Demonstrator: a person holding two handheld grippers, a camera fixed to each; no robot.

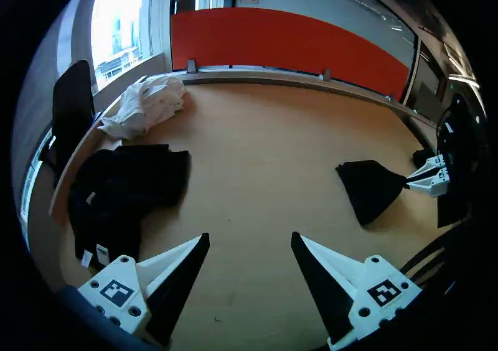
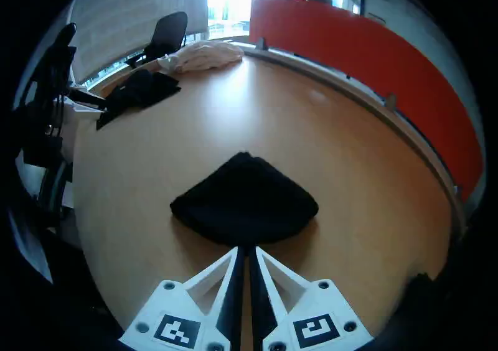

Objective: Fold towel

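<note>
Two grippers are in my hands, and one black towel (image 2: 246,205) is under inspection.

Landmark: the red partition (image 1: 286,40), which stands along the far edge of the wooden desk (image 1: 267,139).

Finding 1, right gripper (image 2: 247,252): its fingers are pressed almost together, with only a thin slit between them. They pinch the near edge of the black towel. In the left gripper view the cloth is drawn out to a point where those fingers grip it, and the rest fans out flat on the desk.

Finding 2, left gripper (image 1: 249,236): its fingers are spread wide with bare desk between them. They touch no cloth.

Finding 3, black towel: it lies on the desk on my side of the red partition, well apart from it. It is bunched into a rounded, roughly triangular shape. I cannot tell how many layers it has.

Finding 4, other items: a white heap of cloth (image 1: 146,102) lies near one end of the red partition, by the window. A dark heap of cloth (image 1: 124,189) lies farther out from the partition than the white heap, just beside it and close to the desk edge. Small white tags show on it. A black office chair (image 1: 71,102) stands off the desk beyond that same end of the partition.
</note>
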